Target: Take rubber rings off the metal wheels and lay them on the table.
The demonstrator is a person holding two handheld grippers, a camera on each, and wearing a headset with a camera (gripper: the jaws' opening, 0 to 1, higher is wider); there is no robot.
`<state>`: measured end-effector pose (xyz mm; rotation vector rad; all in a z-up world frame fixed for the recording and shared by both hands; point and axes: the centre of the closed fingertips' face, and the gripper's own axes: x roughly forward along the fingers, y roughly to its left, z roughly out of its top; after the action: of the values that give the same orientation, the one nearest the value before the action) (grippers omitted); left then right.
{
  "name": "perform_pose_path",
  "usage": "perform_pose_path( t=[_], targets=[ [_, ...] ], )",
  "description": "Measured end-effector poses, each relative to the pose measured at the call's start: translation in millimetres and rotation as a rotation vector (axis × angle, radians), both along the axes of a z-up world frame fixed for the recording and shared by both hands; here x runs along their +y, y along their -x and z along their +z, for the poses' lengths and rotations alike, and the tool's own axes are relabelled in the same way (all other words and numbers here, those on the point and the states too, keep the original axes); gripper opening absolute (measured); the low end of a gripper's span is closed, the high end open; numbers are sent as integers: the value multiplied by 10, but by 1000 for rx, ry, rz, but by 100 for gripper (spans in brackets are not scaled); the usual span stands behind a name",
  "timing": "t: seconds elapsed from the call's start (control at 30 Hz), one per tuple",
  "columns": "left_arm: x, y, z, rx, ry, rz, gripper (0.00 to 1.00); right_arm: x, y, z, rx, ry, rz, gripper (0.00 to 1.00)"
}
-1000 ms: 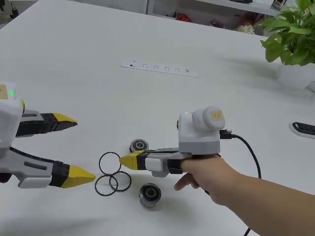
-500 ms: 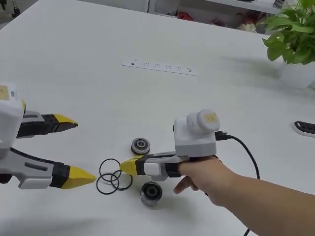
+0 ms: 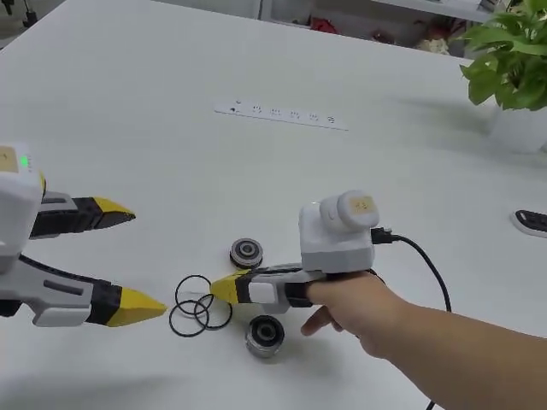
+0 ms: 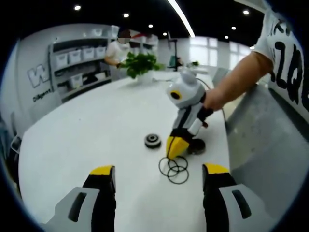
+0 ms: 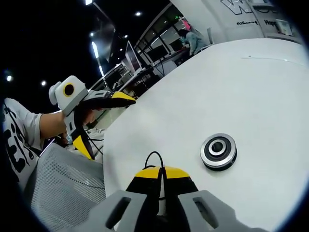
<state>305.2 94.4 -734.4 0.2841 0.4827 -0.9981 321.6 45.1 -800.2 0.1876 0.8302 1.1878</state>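
Three black rubber rings (image 3: 178, 292) (image 3: 186, 335) (image 3: 231, 313), two metal wheels (image 3: 245, 253) (image 3: 265, 334), one white power strip (image 3: 280, 114) and one potted plant (image 3: 511, 60) are on the single table (image 3: 128, 102).

Matt wht table (image 3: 171, 171) — shiny metal wheels (image 3: 246, 253), blk rubber rings (image 3: 201, 306).

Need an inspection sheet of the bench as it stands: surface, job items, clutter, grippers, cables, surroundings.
surface: white table, no spills seen
job's things: far metal wheel and near metal wheel, apart; three rubber rings overlapping beside them
clutter: power strip; black object cut off at the edge
grippers: left gripper open, holding nothing; right gripper shut, apparently on one ring
cables: black cable runs from the right gripper
surroundings: potted plant; shelves; a person at the back
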Motion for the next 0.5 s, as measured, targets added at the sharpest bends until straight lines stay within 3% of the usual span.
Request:
perform_pose_path(
  t=[0.5],
  targets=[
    [-13,36,-22,11,-5,-7,74,-8,-16,-10,-17,11,-7,3]
  ],
)
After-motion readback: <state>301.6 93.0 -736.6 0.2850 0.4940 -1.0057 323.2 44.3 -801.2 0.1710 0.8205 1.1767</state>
